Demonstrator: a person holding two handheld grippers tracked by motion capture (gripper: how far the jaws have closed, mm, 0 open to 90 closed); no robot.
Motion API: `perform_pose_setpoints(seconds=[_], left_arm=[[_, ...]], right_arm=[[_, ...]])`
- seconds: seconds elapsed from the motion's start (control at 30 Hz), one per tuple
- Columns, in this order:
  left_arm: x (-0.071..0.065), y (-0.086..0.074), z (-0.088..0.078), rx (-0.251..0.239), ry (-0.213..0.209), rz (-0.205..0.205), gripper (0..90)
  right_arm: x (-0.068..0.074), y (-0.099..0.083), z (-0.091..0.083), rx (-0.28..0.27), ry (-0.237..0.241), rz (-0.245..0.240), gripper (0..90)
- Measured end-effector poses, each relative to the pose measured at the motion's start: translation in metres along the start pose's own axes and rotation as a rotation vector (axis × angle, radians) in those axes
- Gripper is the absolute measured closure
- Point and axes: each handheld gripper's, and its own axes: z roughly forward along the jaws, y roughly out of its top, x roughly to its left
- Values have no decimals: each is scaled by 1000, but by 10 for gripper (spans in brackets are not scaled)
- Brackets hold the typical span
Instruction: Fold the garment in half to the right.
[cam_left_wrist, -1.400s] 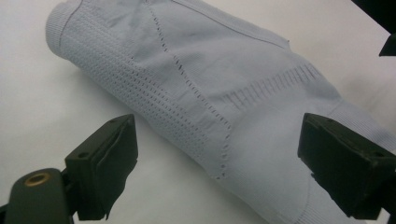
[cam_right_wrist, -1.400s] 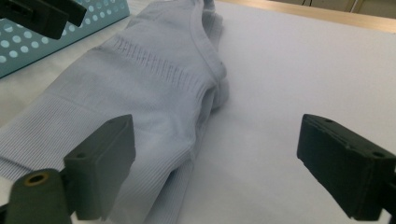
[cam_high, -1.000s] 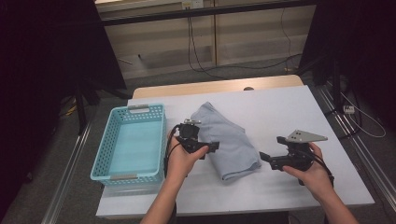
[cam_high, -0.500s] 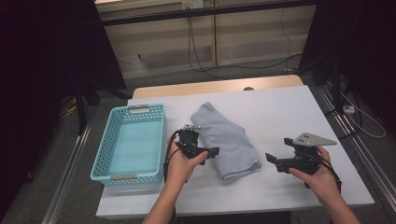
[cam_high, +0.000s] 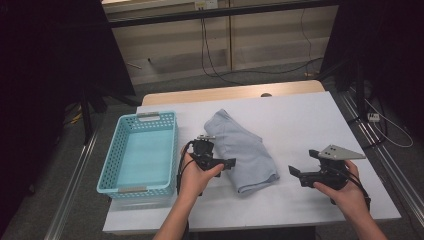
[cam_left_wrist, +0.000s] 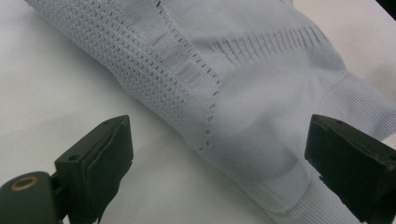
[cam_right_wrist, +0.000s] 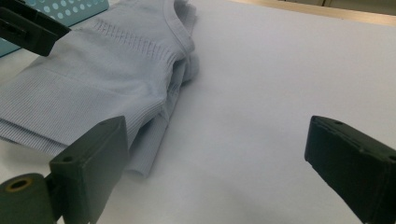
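A folded pale blue knitted garment (cam_high: 242, 147) lies in the middle of the white table (cam_high: 300, 120). My left gripper (cam_high: 227, 162) is at its left edge, open, its jaws wide apart over the cloth's ribbed hem (cam_left_wrist: 261, 140) with nothing held. My right gripper (cam_high: 296, 172) hovers to the right of the garment, open and pointing left at it, a short gap away. In the right gripper view the garment (cam_right_wrist: 107, 70) fills the upper left, and a jaw of the left gripper (cam_right_wrist: 30, 25) shows at the top left corner.
A light blue perforated plastic basket (cam_high: 140, 150) stands at the table's left, close beside my left hand; nothing shows inside it. The white tabletop (cam_right_wrist: 280, 93) stretches bare to the right of the garment. Cables lie on the floor beyond the table.
Both hands have drawn back toward the near edge of the table. The left gripper slid down along the garment's left side; the right gripper moved right and nearer. The garment stays put.
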Motion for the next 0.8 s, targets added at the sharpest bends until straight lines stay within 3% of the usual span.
perform_pose_setpoints(seconds=[0.8], left_arm=[[2,-12,8,-3,18,-28,103]], right_arm=[[9,-5,2,11,5,-30,66]])
